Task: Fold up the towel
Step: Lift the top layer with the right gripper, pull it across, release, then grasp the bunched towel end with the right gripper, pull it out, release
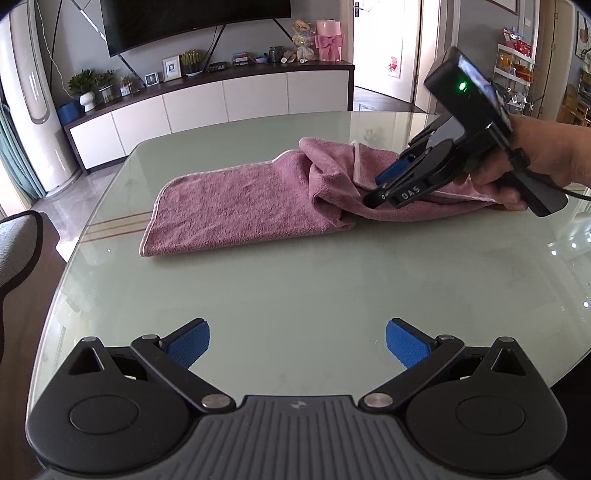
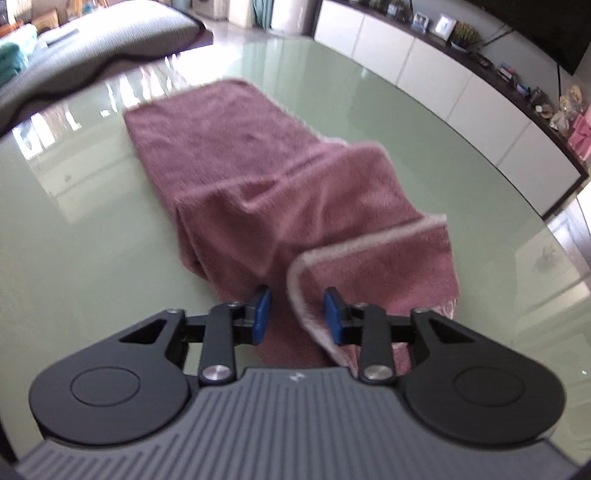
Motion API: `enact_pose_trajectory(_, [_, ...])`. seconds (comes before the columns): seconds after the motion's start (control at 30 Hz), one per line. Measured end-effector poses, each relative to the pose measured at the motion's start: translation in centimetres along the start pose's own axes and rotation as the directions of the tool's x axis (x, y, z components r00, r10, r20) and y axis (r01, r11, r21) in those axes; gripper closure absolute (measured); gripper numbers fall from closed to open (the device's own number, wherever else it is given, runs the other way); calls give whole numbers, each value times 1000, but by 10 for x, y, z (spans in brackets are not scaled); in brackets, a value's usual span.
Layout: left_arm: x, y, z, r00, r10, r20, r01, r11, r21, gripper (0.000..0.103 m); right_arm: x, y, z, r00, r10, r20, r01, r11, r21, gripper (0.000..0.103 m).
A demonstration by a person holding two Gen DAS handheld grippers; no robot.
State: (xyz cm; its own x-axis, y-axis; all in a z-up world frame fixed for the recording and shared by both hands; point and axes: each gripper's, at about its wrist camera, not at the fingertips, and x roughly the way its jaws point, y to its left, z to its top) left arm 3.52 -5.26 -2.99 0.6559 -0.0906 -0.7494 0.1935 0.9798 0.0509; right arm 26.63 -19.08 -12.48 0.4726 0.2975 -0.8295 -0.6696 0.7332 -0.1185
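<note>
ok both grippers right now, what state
left gripper: open, holding nothing
right gripper: open, narrow gap, towel edge inside, not clamped

Table: pale green glass top.
Television: above white cabinet.
Potted plant: on cabinet.

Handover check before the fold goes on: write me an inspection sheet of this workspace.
Surface: glass table, glossy, reflecting the room.
Job's things: pink towel, flat at one end, bunched and rumpled at the end by the right gripper.
Clutter: nothing seen on the table.
Grippers: left gripper open over bare glass, nothing between its pads; right gripper open, its pads either side of the towel's pale hem.
Cables: black cable trailing from the right gripper's handle.
Surroundings: white cabinet with ornaments, television above it, cushioned chair at the table's edge.
</note>
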Motion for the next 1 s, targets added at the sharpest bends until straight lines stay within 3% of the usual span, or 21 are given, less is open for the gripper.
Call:
enact_pose_trajectory(0.13, [-1, 0, -1, 1000, 4, -1, -4, 1000, 0, 1, -22, -28, -14, 997, 19, 68, -29, 987, 158, 97])
enact_pose_trajectory(0.37, [-5, -5, 0, 1000, 2, 4, -2, 1000, 6, 1, -106, -79, -43, 975, -81, 207, 12, 949, 316, 97])
enact_pose_trajectory(0.43, [-6, -8, 0, 1000, 1, 5, -1, 1000, 11, 1, -163, -108, -62, 953, -157, 260, 56, 932, 359, 97])
enact_pose_trajectory(0.5, [-7, -12, 1, 1000, -2, 6, 2, 1000, 16, 1, -193, -122, -73, 933, -235, 274, 119, 918, 379, 100])
enact_pose_trajectory(0.53, [-7, -14, 2, 1000, -6, 7, 6, 1000, 18, 1, -221, -135, -84, 907, -326, 266, 212, 900, 381, 100])
enact_pose_trajectory(0.6, [-7, -20, 3, 1000, -16, 10, 16, 1000, 25, 1, -249, -142, -104, 888, -364, 282, 257, 900, 351, 100])
enact_pose_trajectory(0.73, [-6, -35, 4, 999, -40, 16, 39, 998, 51, 1, -261, -138, -136, 909, -336, 248, 247, 911, 331, 100])
enact_pose_trajectory(0.8, [-4, -39, 5, 999, -44, 13, 43, 998, 56, 1, -251, -139, -148, 922, -303, 239, 197, 902, 384, 98])
enact_pose_trajectory(0.83, [-3, -42, 5, 999, -49, 9, 48, 997, 59, 1, -244, -141, -156, 929, -286, 234, 167, 890, 424, 91])
enact_pose_trajectory(0.87, [-3, -44, 4, 999, -52, 5, 52, 997, 64, 1, -236, -147, -160, 931, -292, 219, 156, 860, 486, 70])
enact_pose_trajectory(0.9, [-5, -46, 3, 999, -50, 5, 49, 996, 69, 1, -227, -154, -164, 933, -297, 204, 144, 826, 545, 58])
enact_pose_trajectory(0.93, [-6, -47, 2, 999, -47, 5, 47, 996, 75, 1, -218, -161, -167, 935, -301, 188, 133, 788, 601, 51])
enact_pose_trajectory(0.97, [-7, -49, 1, 999, -44, 5, 44, 996, 80, 1, -210, -168, -170, 941, -296, 165, 121, 748, 653, 54])
enact_pose_trajectory(1.0, [-9, -48, 0, 999, -39, 5, 38, 996, 84, 1, -191, -187, -181, 962, -246, 116, 72, 641, 764, 55])
